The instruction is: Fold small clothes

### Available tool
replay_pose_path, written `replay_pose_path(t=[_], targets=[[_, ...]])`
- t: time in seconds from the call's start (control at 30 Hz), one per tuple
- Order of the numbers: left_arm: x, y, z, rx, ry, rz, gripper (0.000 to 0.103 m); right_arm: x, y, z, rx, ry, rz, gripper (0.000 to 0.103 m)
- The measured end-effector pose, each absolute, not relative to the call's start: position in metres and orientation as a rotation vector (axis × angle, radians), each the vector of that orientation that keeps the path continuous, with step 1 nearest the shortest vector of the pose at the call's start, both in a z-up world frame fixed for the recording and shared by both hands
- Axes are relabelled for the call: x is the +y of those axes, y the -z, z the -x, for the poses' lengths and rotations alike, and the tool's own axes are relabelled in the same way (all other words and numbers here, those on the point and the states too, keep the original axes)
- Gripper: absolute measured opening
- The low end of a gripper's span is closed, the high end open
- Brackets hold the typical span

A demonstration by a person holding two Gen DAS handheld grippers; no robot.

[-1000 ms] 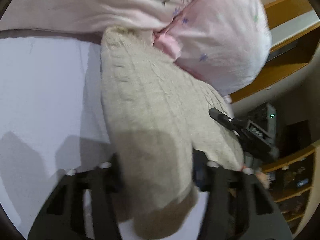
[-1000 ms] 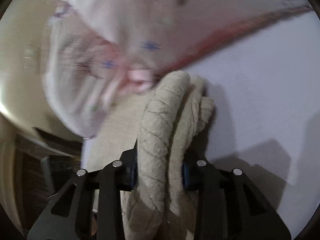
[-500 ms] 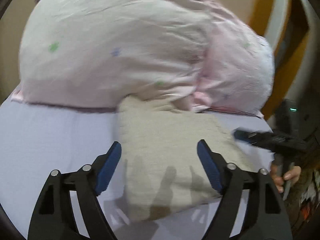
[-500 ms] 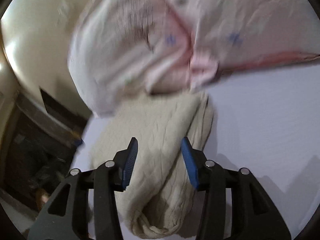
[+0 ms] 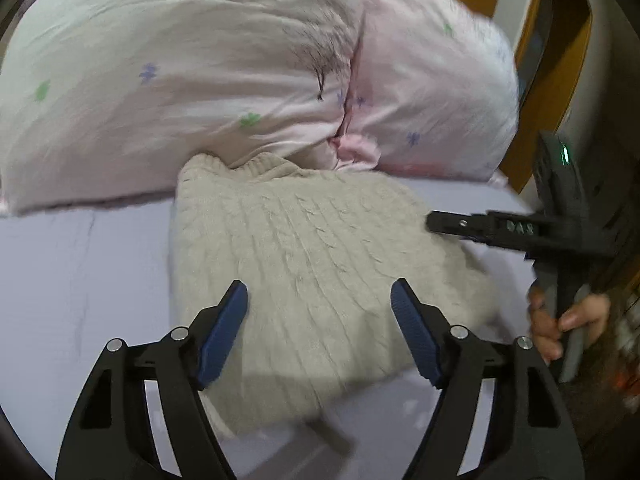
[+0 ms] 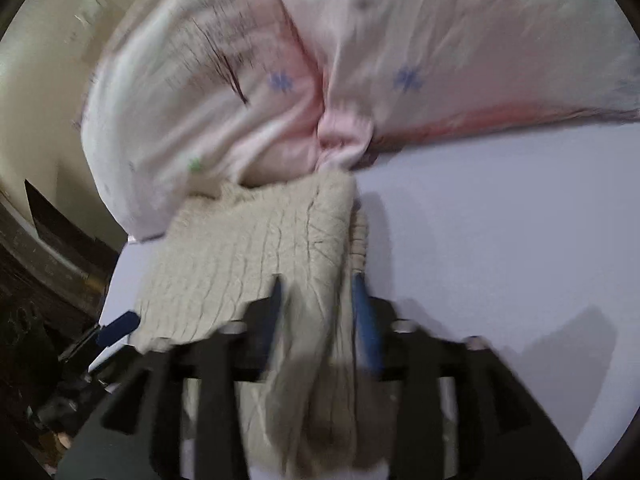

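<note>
Sweater [image 5: 304, 280], beige cable-knit, folded; location: bed sheet [image 5: 80, 280], far edge tucked against pink pillow [image 5: 200, 60]

Left wrist view: left gripper [image 5: 320, 320] released, jaws spread wide, blue pads [image 5: 222, 330] clear of the knit on either side; a second ago the same gripper was clamped on a fold of the garment and lifted it, so the cloth is now laid down and let go. Right gripper [image 5: 452, 226] enters from the right edge, person's hand [image 5: 568, 320] on its handle; its state cannot be judged from this side

Right wrist view (blurred by motion): right gripper [image 6: 318, 316] straddling the thick folded edge of the sweater [image 6: 248, 256], jaws narrower than half a second ago, apparently clenching on that edge again

Judgement: one fold set down; right side seems to be retaking the cloth for a further fold or a tidy-up pull
</note>
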State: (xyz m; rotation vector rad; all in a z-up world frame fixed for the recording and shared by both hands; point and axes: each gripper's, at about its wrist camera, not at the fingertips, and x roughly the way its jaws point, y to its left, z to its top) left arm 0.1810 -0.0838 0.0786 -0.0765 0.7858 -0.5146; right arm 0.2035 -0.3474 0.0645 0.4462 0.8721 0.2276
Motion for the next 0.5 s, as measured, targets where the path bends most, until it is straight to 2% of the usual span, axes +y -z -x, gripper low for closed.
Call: replay_pose_path(t=[0.03,0.07,0.1,0.23,0.33,0.5], targets=[[-0.076,-0.081,-0.175,0.786,0.509,0.098,0.078,-0.349,-0.070,-0.194,0.849,-0.218,-0.437,0.085],[-0.064,-0.082,-0.165,0.787,0.485,0.112,0.081,-0.351,-0.077,-0.175,0.810,-0.219,-0.422,0.093],[-0.057,-0.080,-0.158,0.791,0.463,0.116,0.088,-0.350,-0.082,-0.156,0.780,-0.235,-0.406,0.101],[-0.042,-0.059,-0.144,0.875,0.334,0.094,0.096,-0.339,-0.082,-0.116,0.785,-0.259,-0.344,0.101],[-0.048,-0.046,-0.141,0.913,0.217,-0.015,0.102,-0.301,-0.069,-0.105,0.861,-0.151,-0.173,0.101],[-0.060,-0.029,-0.143,0.953,0.194,-0.084,0.102,-0.268,-0.041,-0.107,0.960,-0.050,-0.034,0.101]])
